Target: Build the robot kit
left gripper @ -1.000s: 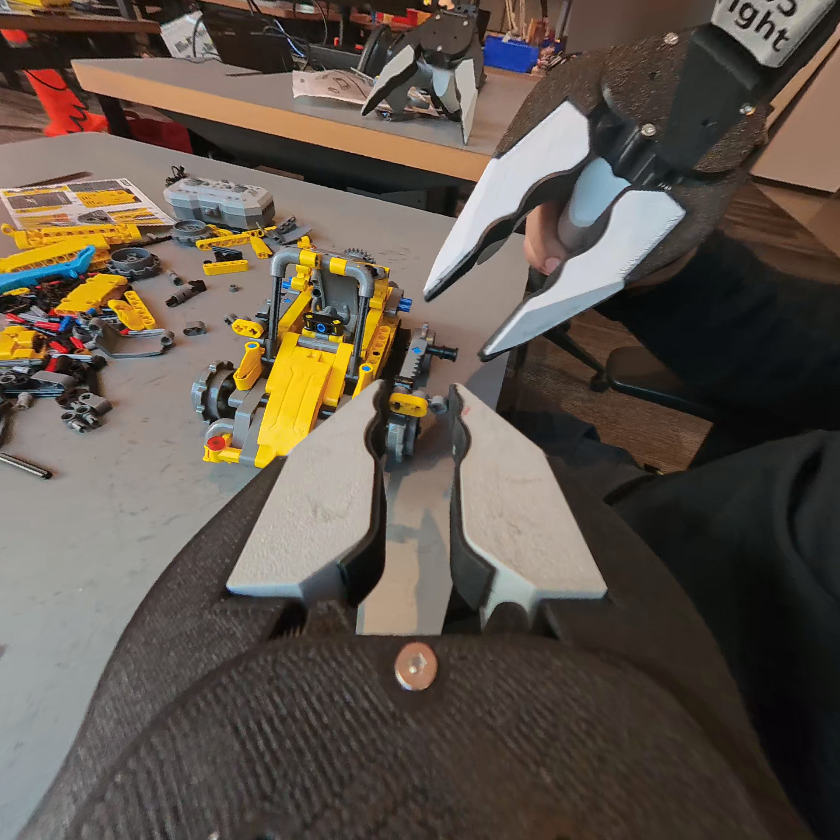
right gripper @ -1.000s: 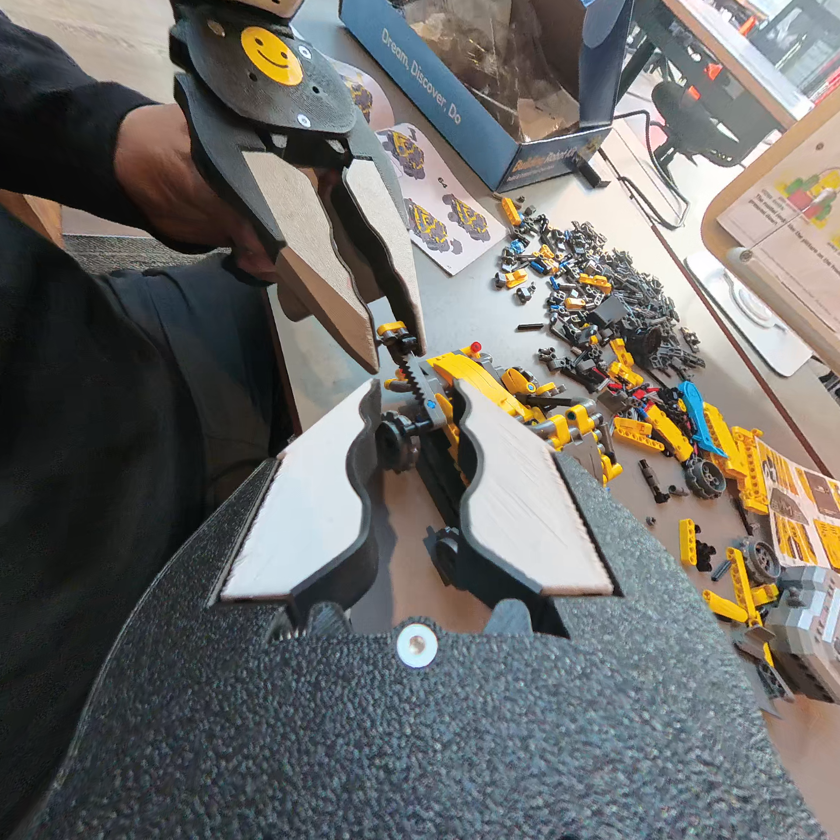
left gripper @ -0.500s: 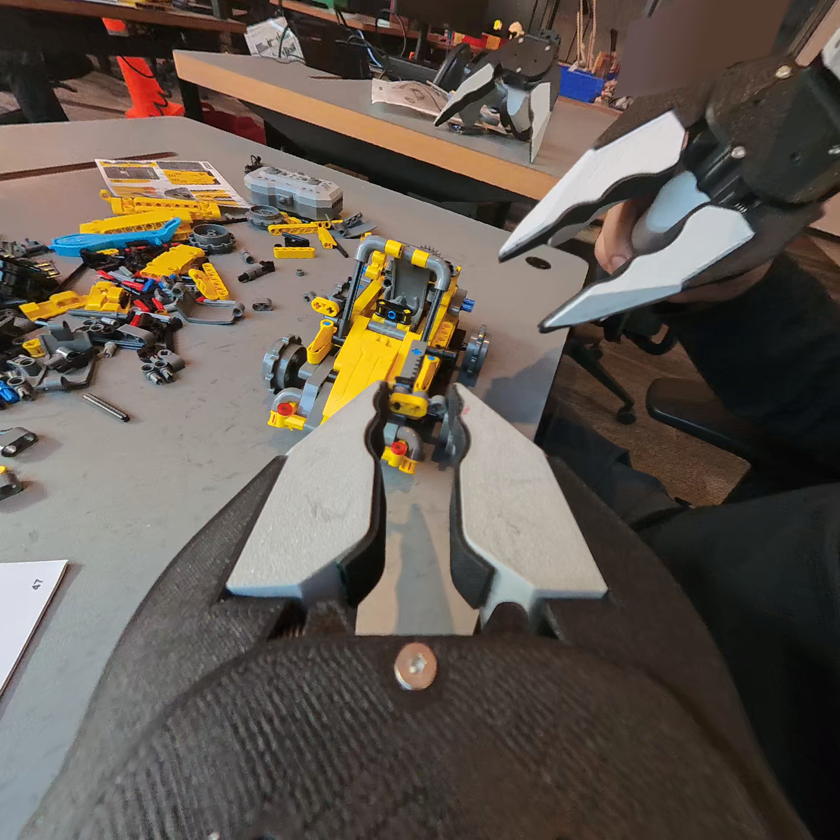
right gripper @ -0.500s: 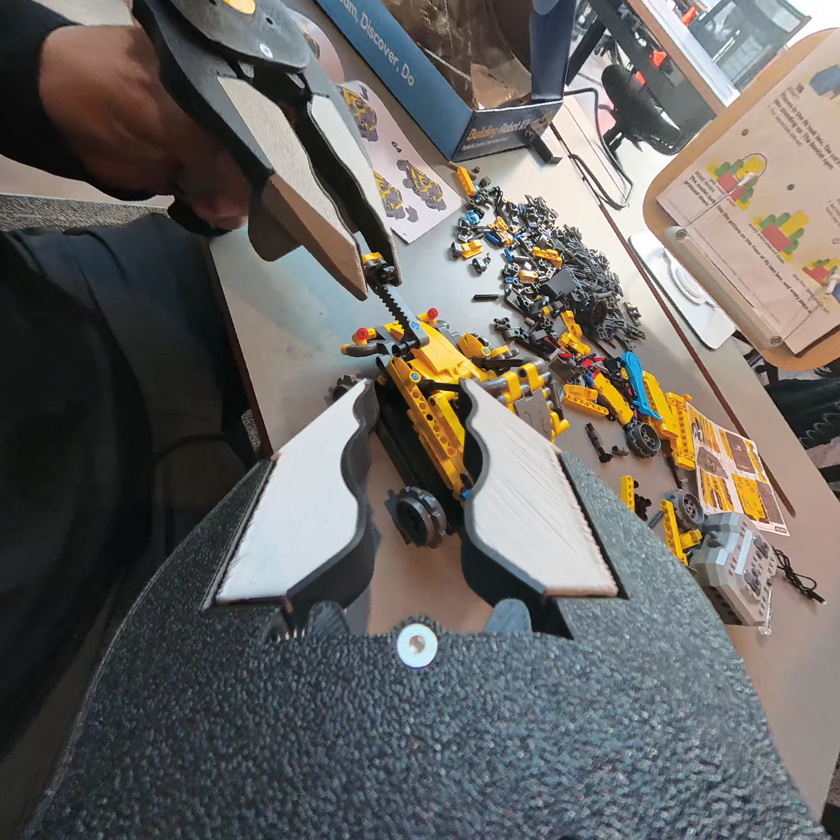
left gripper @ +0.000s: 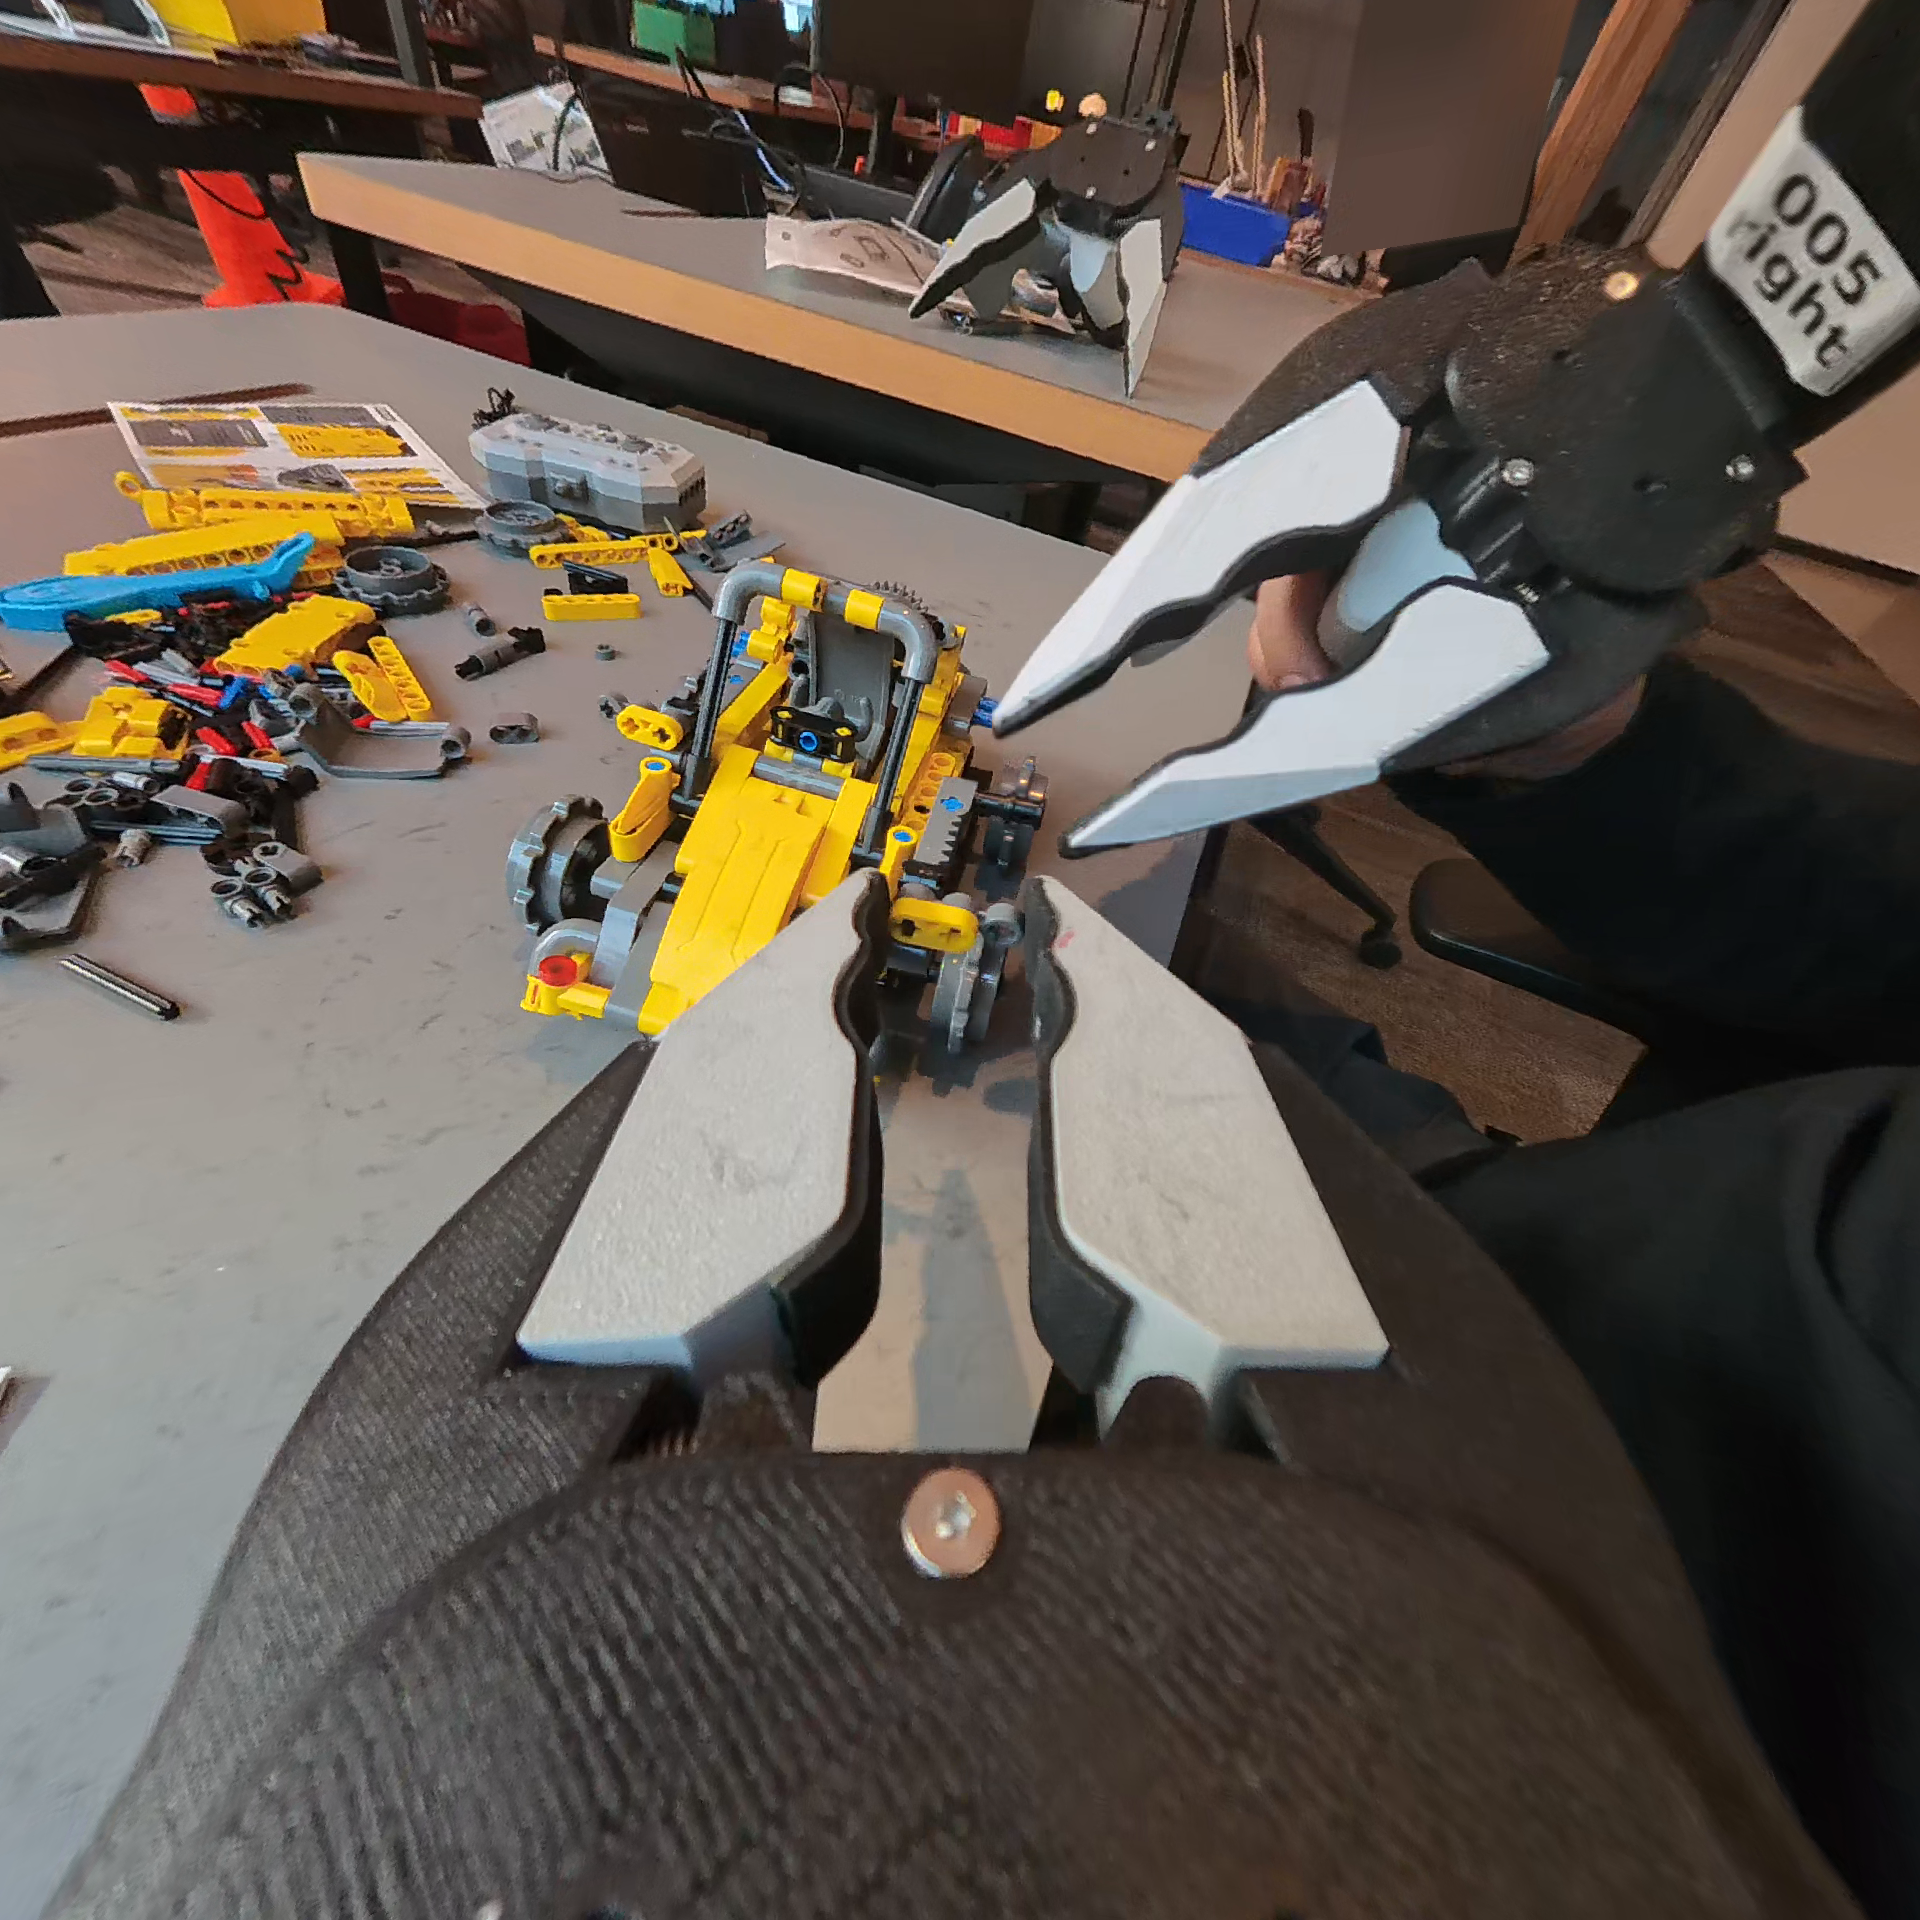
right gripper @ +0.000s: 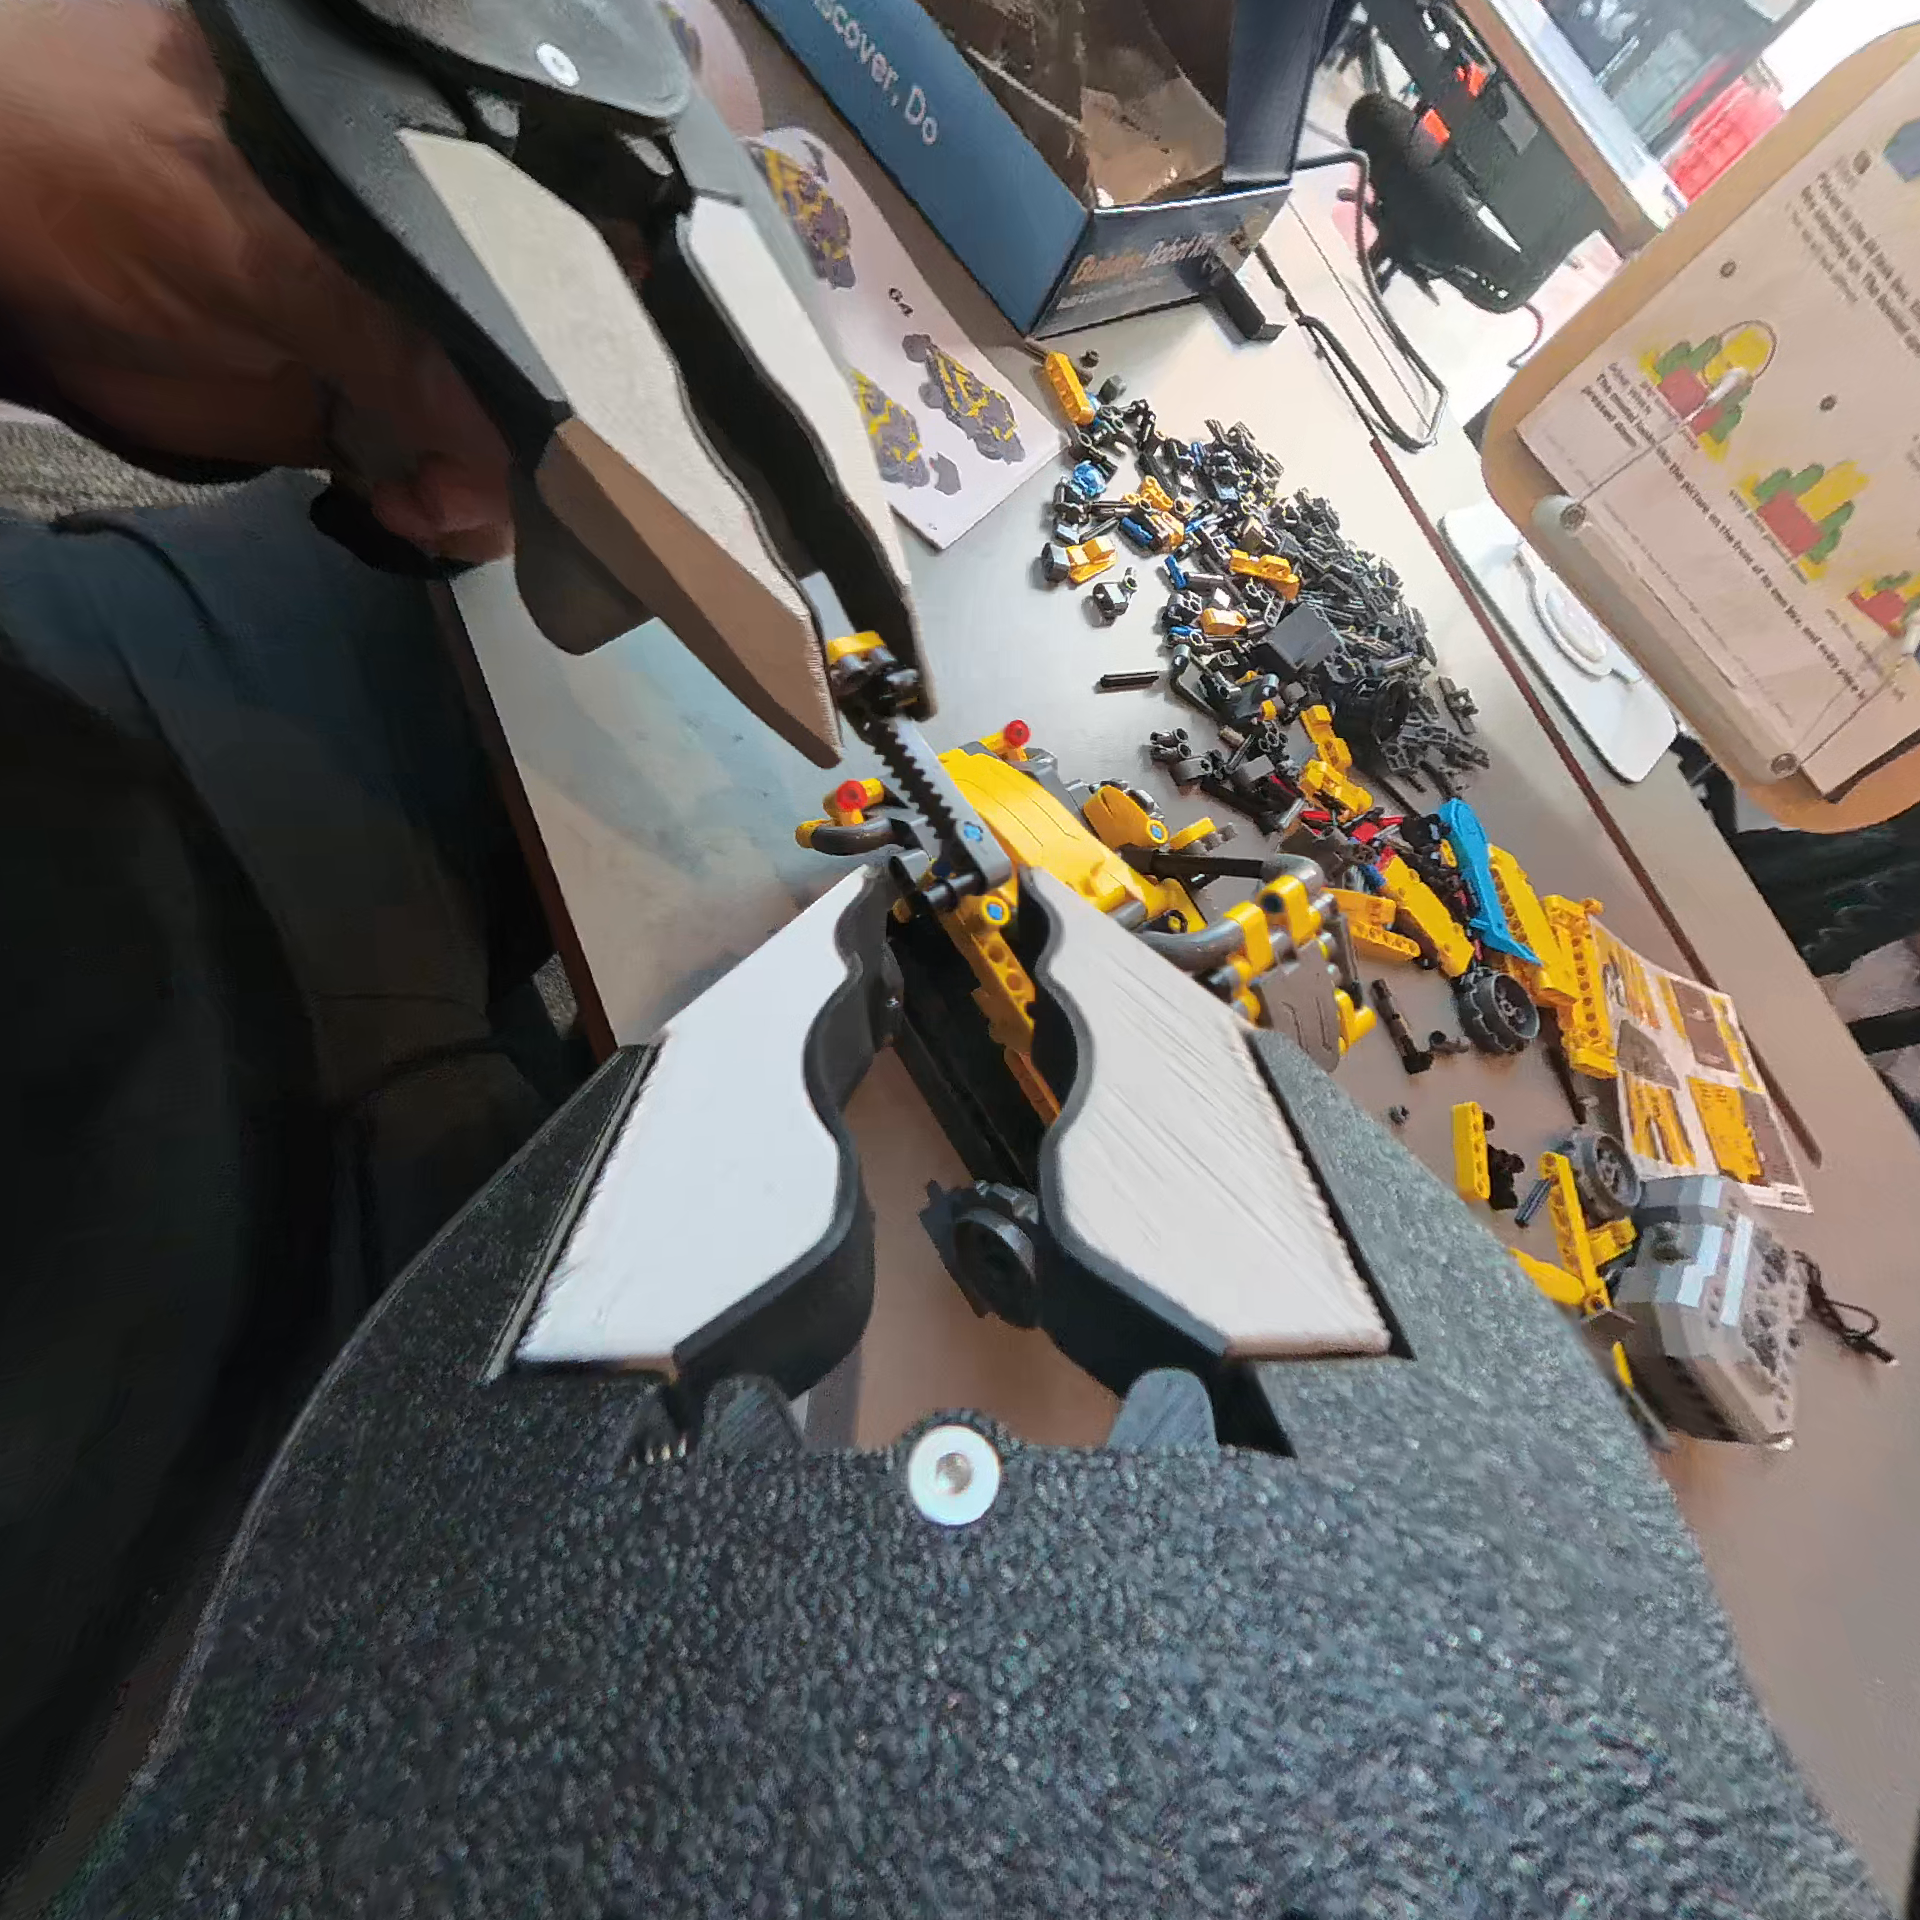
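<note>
At the near corner of the grey table, we see a half-built yellow and grey toy-brick vehicle with a grey roll bar standing on the tabletop, its nose toward the left wrist camera. Our left gripper has its two grey fingers set a small way apart, and between their tips sit a short yellow connector piece and the dark grey toothed rack that runs along the vehicle's side; from the right wrist view the tips appear to pinch the end of that rack, though we cannot tell how firmly. Our right gripper is parted to a moderate gap and has hold of nothing; in the left wrist view it hangs in the air just to the right of the vehicle, fingertips pointing at its side, while its own camera looks down along the rack with the vehicle's yellow flank between the fingers. A person's hand grasps the left gripper's handle. Farther along the table, a scatter of loose yellow, black, red and blue brick parts lies beside a grey battery box and a printed instruction leaflet. A dark blue open cardboard box stands at the far end, and a spare black gripper rests on the next table behind.
</note>
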The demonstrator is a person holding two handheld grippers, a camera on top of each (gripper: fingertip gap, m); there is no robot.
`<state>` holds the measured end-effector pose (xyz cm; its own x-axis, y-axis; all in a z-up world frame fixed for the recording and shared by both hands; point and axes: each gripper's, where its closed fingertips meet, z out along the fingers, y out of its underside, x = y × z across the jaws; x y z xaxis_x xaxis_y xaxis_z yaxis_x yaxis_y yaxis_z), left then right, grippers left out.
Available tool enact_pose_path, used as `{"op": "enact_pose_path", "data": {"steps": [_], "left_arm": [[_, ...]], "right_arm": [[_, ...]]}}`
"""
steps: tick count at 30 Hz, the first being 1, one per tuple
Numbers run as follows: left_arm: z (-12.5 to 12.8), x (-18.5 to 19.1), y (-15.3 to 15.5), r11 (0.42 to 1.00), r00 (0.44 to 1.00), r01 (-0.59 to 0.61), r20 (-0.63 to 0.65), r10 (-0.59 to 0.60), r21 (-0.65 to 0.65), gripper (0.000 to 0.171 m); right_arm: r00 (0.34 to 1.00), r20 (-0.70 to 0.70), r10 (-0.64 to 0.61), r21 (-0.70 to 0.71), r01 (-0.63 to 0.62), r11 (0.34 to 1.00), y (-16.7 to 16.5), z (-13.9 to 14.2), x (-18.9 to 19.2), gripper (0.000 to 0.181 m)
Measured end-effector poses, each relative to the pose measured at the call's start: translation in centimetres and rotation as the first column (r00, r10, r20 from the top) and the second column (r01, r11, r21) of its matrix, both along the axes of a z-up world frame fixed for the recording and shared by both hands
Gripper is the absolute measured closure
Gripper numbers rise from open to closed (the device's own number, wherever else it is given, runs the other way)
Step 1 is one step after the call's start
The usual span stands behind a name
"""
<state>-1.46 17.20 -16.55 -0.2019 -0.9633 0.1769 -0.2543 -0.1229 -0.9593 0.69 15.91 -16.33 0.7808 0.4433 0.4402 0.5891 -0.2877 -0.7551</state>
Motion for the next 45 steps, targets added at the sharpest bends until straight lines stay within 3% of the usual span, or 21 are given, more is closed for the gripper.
{"op": "enact_pose_path", "data": {"steps": [4,8,13,36,45], "left_arm": [[0.1,-0.1,0.1,1.0,1.0,-0.005,0.011,0.005,-0.009,0.148],[0.1,-0.2,0.2,1.0,1.0,-0.011,0.015,0.011,-0.008,0.149],[0.1,-0.2,0.2,1.0,1.0,0.004,0.014,-0.003,-0.03,0.148],[0.0,-0.1,0.0,1.0,1.0,0.007,0.008,-0.007,-0.023,0.148],[0.0,-0.1,0.0,1.0,1.0,0.008,0.009,-0.007,-0.028,0.148]], "right_arm": [[1.0,-0.025,0.004,0.009,-0.004,1.0,0.1,0.2,0.0,0.15],[0.999,-0.02,-0.04,0.036,0.041,0.999,0.6,0.3,0.6,0.152],[0.995,-0.086,-0.04,0.055,0.045,0.997,0.4,1.2,1.2,0.151],[0.994,-0.106,-0.04,0.088,0.049,0.995,0.1,2.1,1.7,0.154],[0.986,-0.139,-0.093,0.112,0.109,0.988,-0.5,3.3,4.3,0.154]]}}
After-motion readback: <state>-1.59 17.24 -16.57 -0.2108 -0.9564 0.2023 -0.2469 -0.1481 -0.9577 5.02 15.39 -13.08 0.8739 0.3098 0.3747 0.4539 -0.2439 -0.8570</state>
